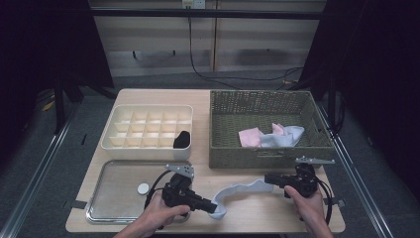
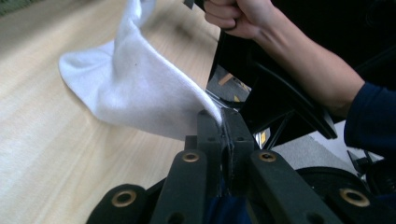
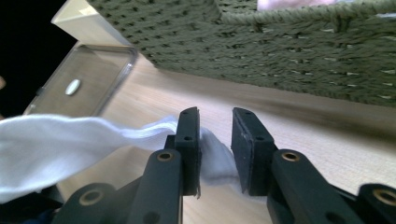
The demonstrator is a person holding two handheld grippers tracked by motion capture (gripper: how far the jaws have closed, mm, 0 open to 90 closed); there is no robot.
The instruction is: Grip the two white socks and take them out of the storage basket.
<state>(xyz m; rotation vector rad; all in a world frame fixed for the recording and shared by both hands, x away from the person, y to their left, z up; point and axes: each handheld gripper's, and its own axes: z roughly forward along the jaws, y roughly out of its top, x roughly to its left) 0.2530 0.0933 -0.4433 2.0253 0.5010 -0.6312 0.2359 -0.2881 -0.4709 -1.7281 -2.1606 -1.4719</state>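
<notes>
A white sock (image 1: pixel 242 190) is stretched across the table's front between my two grippers. My left gripper (image 1: pixel 214 208) is shut on one end of it, and in the left gripper view the cloth (image 2: pixel 135 88) fans out from the pinched jaw tips (image 2: pixel 219 116) onto the wood. My right gripper (image 1: pixel 267 178) is at the other end. In the right gripper view its jaws (image 3: pixel 215 116) stand apart. The sock's end (image 3: pixel 56 144) lies loosely in the gap between them, and the pads are not pressing on it.
A woven basket (image 1: pixel 257 158) behind the right gripper holds a pink cloth (image 1: pixel 250 136) and a pale blue one (image 1: pixel 287 135). A white divided box (image 1: pixel 148 145) holds a black item (image 1: pixel 182 140). A metal tray (image 1: pixel 111 203) with a small white disc (image 1: pixel 143 188) lies at front left.
</notes>
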